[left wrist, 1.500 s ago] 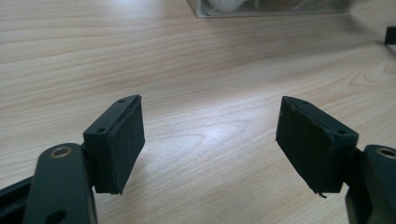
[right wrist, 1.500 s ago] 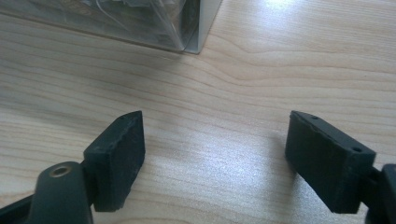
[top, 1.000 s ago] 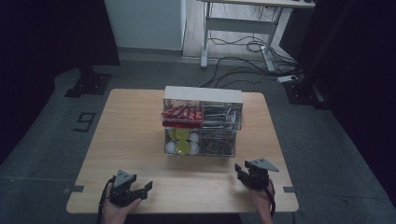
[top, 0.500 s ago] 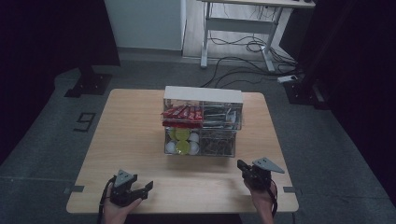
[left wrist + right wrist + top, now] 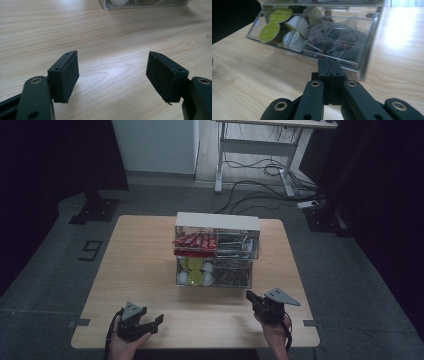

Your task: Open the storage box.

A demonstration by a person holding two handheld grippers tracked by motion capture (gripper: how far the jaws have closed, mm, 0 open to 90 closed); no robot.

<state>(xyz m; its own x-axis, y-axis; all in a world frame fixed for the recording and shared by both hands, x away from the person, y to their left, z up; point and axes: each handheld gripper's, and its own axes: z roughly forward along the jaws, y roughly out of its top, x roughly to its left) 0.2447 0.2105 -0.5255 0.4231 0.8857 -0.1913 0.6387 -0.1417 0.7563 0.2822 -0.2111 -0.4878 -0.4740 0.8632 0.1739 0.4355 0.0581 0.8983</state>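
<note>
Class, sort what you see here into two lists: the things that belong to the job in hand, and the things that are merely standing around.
Belongs to the job:
- clear organiser box
- green-lidded capsules in its lower tier
- red packets in its upper tier
- right gripper, shut, pointing at the box
- left gripper, open over the wooden table

Standing around:
- white desk frame
- floor cables

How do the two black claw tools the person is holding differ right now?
The left gripper has its jaws spread wide with bare table between them; the right gripper has its jaws pressed together, holding nothing. The left one faces open wood, the right one points at the clear organizer box. The right gripper's jaws have just been closing. Both are black and empty.
</note>
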